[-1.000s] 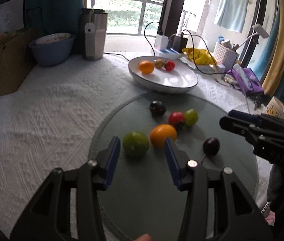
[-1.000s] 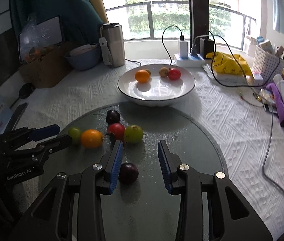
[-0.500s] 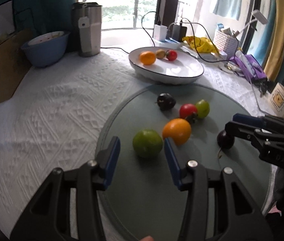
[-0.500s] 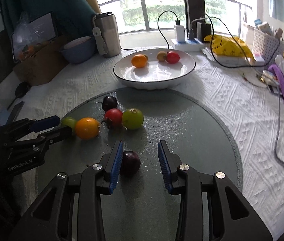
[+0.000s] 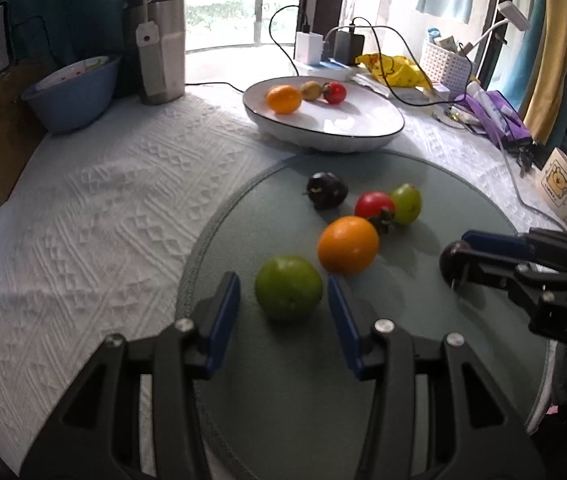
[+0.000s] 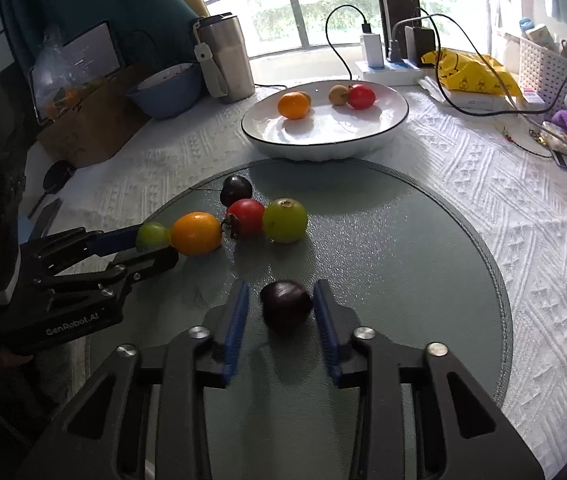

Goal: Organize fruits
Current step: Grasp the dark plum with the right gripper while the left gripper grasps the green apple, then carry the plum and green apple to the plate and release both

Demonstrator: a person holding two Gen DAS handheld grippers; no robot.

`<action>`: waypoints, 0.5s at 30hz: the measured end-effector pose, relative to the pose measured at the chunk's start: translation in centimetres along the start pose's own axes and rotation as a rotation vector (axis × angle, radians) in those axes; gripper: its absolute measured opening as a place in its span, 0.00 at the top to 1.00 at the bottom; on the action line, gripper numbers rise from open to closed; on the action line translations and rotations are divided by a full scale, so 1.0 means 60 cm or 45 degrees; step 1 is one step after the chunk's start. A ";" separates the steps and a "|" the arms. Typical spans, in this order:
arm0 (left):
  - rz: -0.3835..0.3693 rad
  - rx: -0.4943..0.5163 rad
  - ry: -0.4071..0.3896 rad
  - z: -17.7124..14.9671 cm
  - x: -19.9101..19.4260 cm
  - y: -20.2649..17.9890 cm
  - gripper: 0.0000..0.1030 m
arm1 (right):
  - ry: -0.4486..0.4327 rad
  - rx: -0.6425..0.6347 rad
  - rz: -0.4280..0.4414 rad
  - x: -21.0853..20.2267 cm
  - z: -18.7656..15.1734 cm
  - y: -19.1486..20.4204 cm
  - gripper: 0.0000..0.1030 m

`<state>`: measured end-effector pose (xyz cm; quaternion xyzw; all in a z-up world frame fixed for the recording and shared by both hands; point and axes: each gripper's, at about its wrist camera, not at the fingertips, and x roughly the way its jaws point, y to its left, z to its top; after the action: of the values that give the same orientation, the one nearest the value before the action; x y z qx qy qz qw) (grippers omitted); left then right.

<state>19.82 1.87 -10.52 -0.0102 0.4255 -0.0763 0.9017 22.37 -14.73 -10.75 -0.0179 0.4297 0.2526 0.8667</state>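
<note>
On the round glass mat (image 5: 423, 360) lie a green fruit (image 5: 288, 288), an orange (image 5: 348, 245), a red tomato (image 5: 374, 206), a small green fruit (image 5: 406, 203) and two dark plums (image 5: 326, 190) (image 6: 286, 305). My left gripper (image 5: 283, 300) is open, its jaws on either side of the green fruit. My right gripper (image 6: 281, 300) is open around the near dark plum and also shows in the left wrist view (image 5: 463, 256). The white plate (image 6: 363, 128) behind holds an orange (image 6: 293, 105), a brown fruit (image 6: 338, 94) and a red tomato (image 6: 361, 96).
A steel tumbler (image 5: 163, 48) and a blue bowl (image 5: 71, 92) stand at the back left by a cardboard box (image 6: 91, 128). Chargers with cables (image 6: 387, 52), a yellow bag (image 6: 467, 70), a white basket (image 6: 543, 68) and purple items (image 5: 495, 116) crowd the back right. A mug (image 5: 563, 188) stands right.
Both grippers moved forward and down. The green fruit now sits between the left jaws, and the dark plum now sits between the right jaws. No fruit has moved.
</note>
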 end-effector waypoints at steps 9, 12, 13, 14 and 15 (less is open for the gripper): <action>-0.043 0.022 0.011 0.000 -0.003 -0.005 0.67 | -0.021 -0.036 0.004 -0.008 0.001 0.009 0.71; -0.047 0.016 -0.001 0.002 -0.011 -0.007 0.67 | -0.034 -0.047 0.002 -0.016 0.004 0.012 0.71; -0.049 0.013 -0.007 0.003 -0.015 -0.006 0.67 | -0.044 -0.055 -0.001 -0.021 0.006 0.013 0.71; -0.049 0.009 -0.013 0.004 -0.018 -0.006 0.67 | -0.053 -0.062 -0.006 -0.025 0.009 0.015 0.72; -0.048 0.006 -0.022 0.007 -0.022 -0.006 0.67 | -0.062 -0.070 -0.013 -0.028 0.012 0.015 0.72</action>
<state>19.27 1.69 -9.18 -0.0168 0.4172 -0.0939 0.9038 21.60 -14.47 -8.86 -0.0376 0.4013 0.2603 0.8774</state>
